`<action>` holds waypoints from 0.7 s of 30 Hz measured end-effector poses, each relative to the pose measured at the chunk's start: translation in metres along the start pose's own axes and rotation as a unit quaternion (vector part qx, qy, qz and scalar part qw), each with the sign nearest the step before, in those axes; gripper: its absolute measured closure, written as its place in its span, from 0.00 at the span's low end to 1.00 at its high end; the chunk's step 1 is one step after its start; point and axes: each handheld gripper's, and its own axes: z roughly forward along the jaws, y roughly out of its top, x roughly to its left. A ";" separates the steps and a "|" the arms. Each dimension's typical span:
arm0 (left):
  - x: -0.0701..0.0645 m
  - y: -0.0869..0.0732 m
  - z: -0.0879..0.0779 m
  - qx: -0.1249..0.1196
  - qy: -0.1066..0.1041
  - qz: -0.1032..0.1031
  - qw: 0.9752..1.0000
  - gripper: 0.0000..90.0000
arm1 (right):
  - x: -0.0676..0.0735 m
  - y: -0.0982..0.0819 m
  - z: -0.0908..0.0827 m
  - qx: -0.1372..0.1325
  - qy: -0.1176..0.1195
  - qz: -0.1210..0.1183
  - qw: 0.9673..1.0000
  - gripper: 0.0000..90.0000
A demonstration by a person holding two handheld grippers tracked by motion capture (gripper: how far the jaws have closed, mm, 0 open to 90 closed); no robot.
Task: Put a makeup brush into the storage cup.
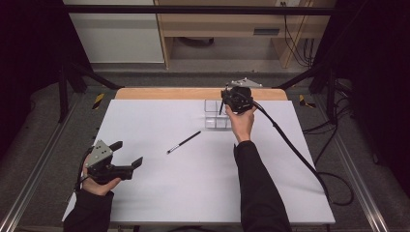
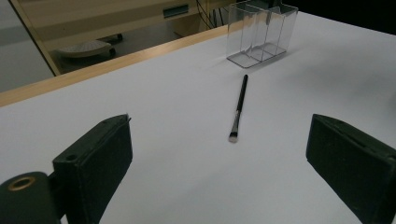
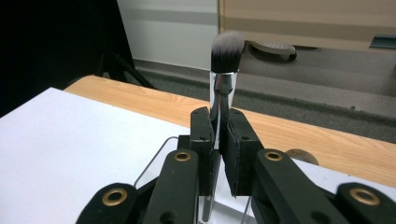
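Observation:
A clear plastic organizer (image 1: 216, 116) with several compartments stands near the table's far edge. My right gripper (image 1: 225, 98) hovers right above it, shut on a thick makeup brush (image 3: 227, 51) with a silver ferrule. The brush stands upright with its bristles up, and its handle reaches down toward the organizer (image 3: 156, 161). A thin black brush (image 1: 183, 142) lies flat mid-table, its pale tip toward the near left. My left gripper (image 1: 128, 153) rests near the table's front left, open, with nothing between its jaws. From there the thin brush (image 2: 238, 109) lies ahead, with the organizer (image 2: 261, 32) beyond it.
The white table cover (image 1: 159, 193) ends in a wooden strip (image 1: 159, 93) at the far edge. A black cable (image 1: 295, 150) trails from the right gripper across the table's right side. Dark frame bars stand at both sides.

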 end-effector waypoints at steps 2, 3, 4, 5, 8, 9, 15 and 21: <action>0.000 0.000 0.000 0.000 0.001 0.000 1.000 0.07 | 0.001 -0.003 0.003 0.006 0.001 -0.004 1.000 0.92; 0.000 0.000 0.000 0.000 0.000 0.000 1.000 0.07 | 0.001 -0.004 0.004 0.009 0.000 -0.001 1.000 0.92; 0.000 0.000 0.000 0.000 0.001 0.000 1.000 0.07 | 0.001 -0.005 0.005 0.011 -0.001 -0.001 1.000 0.92; 0.000 0.000 0.000 0.000 0.001 0.000 1.000 0.07 | 0.001 -0.006 0.006 0.013 0.000 -0.001 1.000 0.92; 0.000 0.000 0.000 -0.001 0.001 0.000 1.000 0.07 | 0.001 -0.008 0.007 0.016 0.000 0.002 1.000 0.92; 0.000 0.000 0.000 -0.001 0.001 0.000 1.000 0.07 | 0.001 -0.009 0.008 0.019 0.000 0.004 1.000 0.92; 0.000 0.000 0.000 -0.002 0.001 -0.002 1.000 0.07 | 0.000 -0.014 0.012 0.033 0.001 0.004 0.999 0.92; 0.000 -0.001 0.000 0.000 0.001 0.000 1.000 0.07 | -0.001 -0.019 0.016 0.048 0.001 0.007 0.999 0.92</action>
